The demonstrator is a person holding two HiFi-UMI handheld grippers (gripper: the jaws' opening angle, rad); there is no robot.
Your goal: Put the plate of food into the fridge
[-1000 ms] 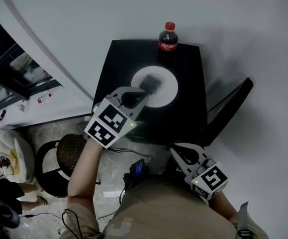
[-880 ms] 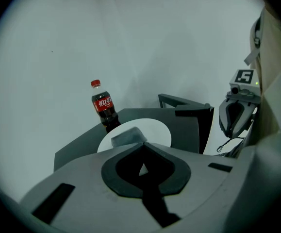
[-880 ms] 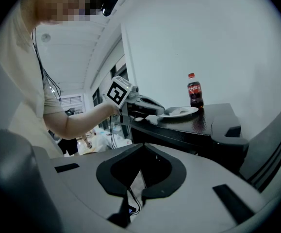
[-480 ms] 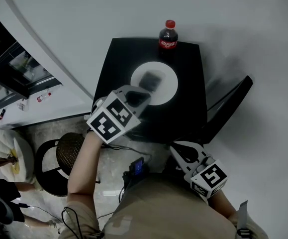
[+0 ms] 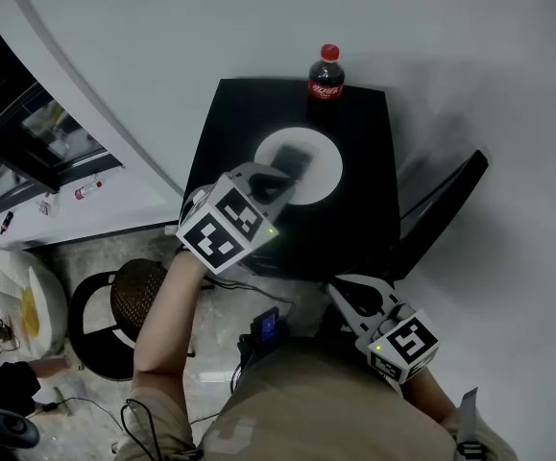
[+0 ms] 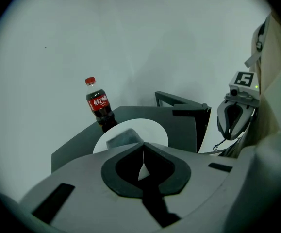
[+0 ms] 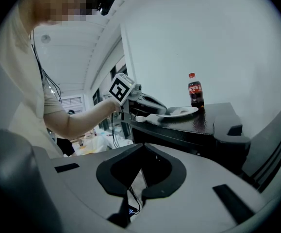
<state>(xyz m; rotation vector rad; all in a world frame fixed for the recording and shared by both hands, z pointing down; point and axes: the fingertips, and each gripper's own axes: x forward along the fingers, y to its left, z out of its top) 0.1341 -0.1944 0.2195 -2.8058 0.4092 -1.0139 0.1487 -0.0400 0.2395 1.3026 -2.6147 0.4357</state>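
Observation:
A white plate (image 5: 321,166) carrying a dark piece of food (image 5: 292,157) rests on the top of a black cabinet (image 5: 359,219). My left gripper (image 5: 276,182) is shut, with its tips over the plate's near left rim. In the left gripper view the jaws (image 6: 143,147) meet along an upright seam, and the plate (image 6: 145,130) lies just beyond them with nothing pinched. My right gripper (image 5: 347,291) hangs low near the person's waist, in front of the cabinet. It is shut and empty (image 7: 141,149). From there the plate (image 7: 181,112) shows edge-on.
A cola bottle (image 5: 326,73) stands at the cabinet's back edge, behind the plate. A black panel (image 5: 441,214), like an open door, slants off the cabinet's right side. A round wire basket (image 5: 138,291) and cables (image 5: 258,339) lie on the floor at the left.
My left gripper has edged slightly toward the plate and tilted a little. The plate, the bottle and my right gripper have stayed put.

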